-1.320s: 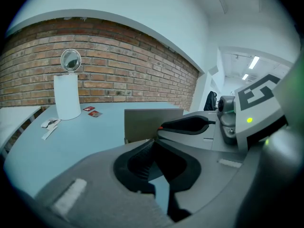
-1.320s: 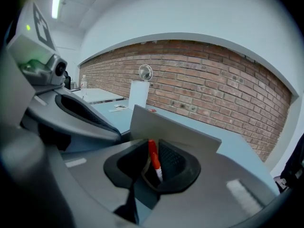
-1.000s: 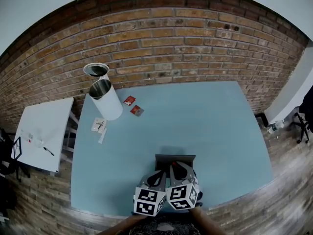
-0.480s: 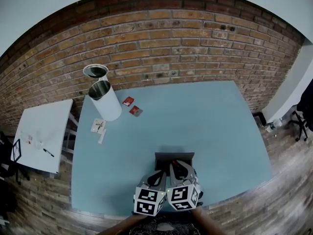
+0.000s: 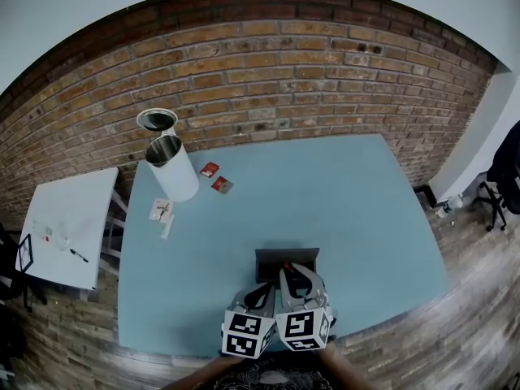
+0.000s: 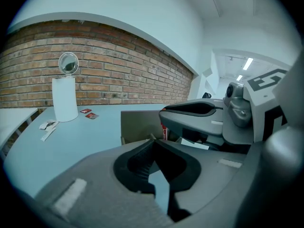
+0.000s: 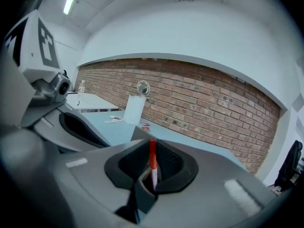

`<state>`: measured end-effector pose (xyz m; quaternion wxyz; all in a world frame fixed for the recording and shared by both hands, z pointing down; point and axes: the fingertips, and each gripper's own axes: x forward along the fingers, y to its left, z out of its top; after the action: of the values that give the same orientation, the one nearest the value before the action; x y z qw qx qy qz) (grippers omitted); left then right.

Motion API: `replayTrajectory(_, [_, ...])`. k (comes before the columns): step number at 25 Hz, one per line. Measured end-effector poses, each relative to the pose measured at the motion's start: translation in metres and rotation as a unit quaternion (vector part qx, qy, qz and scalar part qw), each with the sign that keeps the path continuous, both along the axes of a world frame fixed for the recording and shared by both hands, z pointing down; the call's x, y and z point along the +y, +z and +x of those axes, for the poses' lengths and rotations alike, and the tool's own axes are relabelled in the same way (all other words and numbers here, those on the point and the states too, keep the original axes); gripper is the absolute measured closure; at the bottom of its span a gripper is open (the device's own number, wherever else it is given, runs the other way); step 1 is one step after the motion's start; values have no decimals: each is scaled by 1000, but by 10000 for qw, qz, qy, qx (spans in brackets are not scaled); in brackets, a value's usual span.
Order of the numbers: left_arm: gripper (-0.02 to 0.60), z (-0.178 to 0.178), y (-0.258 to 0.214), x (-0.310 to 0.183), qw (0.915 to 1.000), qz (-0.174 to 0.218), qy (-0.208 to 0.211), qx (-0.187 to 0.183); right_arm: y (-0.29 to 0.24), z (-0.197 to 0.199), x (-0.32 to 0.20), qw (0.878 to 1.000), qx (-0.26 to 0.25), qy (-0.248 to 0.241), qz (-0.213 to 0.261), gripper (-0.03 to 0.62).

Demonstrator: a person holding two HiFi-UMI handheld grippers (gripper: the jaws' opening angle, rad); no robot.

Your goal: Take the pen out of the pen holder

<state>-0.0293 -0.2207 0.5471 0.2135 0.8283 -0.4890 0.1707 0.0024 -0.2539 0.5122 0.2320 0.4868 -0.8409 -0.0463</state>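
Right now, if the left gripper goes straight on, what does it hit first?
Most likely the dark grey pen holder, directly ahead of the left gripper; the gap looks small, but depth is unclear.

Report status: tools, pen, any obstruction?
Right tool shut on red pen. Left tool shut, empty. Pen upright at pen holder. Nothing blocking.

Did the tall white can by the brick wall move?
No. The white can stands at the table's far left corner, just left of the two red packets, same as before. Only the camera shifted a little.
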Motion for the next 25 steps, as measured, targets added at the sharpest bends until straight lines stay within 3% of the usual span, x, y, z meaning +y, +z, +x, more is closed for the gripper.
replayTrajectory(18, [581,-1,-14,29,9994,264,213,-69,-48,3,28,9972,-291,195,663,546])
replayTrajectory(25, [581,-5,-29,35,9985,490,211,-104,-45,1,43,9974,-348,236,586,546])
